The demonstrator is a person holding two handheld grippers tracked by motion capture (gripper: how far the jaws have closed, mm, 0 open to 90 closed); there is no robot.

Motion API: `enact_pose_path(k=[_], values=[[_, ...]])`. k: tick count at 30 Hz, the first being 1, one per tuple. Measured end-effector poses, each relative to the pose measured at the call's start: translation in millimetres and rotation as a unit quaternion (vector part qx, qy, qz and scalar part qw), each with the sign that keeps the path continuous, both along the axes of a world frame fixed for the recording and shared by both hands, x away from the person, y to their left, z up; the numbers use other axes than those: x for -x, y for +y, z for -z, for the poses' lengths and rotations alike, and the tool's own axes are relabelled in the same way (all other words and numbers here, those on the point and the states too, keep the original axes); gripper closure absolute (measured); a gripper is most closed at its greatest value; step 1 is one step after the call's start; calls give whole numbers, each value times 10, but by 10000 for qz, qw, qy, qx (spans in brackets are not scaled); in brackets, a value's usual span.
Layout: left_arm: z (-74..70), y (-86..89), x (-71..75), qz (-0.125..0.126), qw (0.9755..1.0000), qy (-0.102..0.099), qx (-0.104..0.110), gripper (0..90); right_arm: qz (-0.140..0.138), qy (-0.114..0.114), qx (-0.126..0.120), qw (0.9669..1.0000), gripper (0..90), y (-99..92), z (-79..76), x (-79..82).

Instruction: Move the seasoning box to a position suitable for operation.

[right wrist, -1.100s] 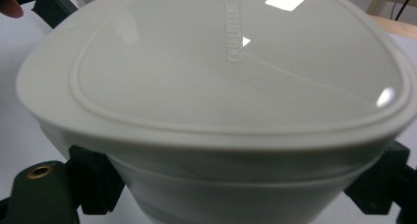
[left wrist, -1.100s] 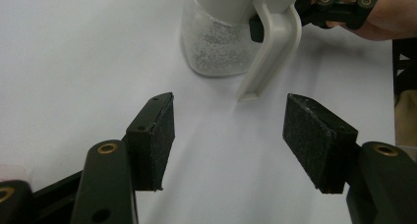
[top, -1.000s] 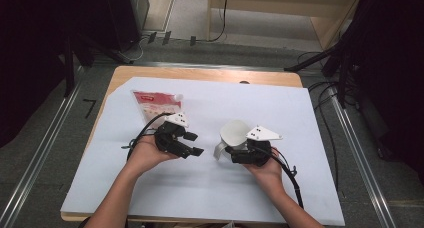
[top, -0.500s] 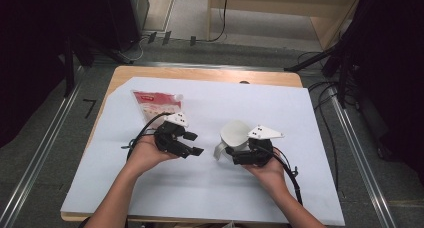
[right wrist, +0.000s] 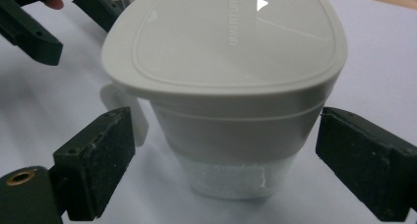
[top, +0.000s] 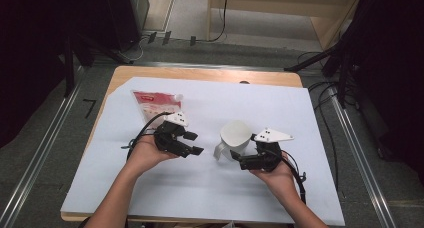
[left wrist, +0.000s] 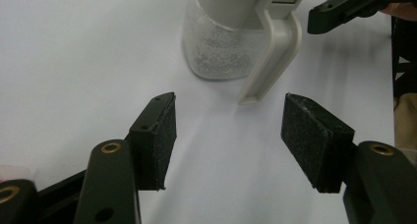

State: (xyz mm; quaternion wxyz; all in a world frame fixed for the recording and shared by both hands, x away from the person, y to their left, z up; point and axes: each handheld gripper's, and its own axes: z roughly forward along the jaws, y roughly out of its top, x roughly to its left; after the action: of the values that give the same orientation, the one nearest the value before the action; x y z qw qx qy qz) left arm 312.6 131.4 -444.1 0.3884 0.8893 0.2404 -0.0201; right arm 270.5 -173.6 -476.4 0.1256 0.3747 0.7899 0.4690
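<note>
A: Pads (right wrist: 96, 160) of the right tool (top: 243, 161), black and gritty, flank the jug (top: 235, 138) mid-table without touching; its base is cut off.

B: Left tool (top: 192, 143) gapes empty near the handle (left wrist: 269, 57). Far-left pouch (top: 156, 103): print unreadable.

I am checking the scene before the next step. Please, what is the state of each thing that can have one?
Jug: upright on the table, lid on, handle toward the left gripper.
Pouch: lying flat, cap on.
Left gripper: jaws open, nothing between them, aimed at the jug's handle.
Right gripper: jaws open on both sides of the jug, not pressing it.
</note>
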Motion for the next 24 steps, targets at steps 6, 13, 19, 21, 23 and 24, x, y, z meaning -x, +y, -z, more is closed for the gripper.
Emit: enact_pose_path(k=[6,13,19,21,23,24], values=[[-12,-13,-7,-99,9998,150,87,414,-33,135,70,9999,92,-85,-27,77],[-51,-51,-5,-134,9997,169,95,499,-9,133,129,9998,162,-205,-80,146],[-54,-112,1,-136,9999,72,10,651,-91,-23,128,9999,374,-274,-149,214],[-67,-128,-2,-117,9999,34,32,692,-121,-79,177,9997,422,-278,-162,227],[-68,-143,-5,-105,9999,24,44,739,-124,-97,219,9996,483,-281,-171,236],[-70,-149,-11,-42,10000,46,33,766,-153,-85,219,9996,509,-287,-174,235]])
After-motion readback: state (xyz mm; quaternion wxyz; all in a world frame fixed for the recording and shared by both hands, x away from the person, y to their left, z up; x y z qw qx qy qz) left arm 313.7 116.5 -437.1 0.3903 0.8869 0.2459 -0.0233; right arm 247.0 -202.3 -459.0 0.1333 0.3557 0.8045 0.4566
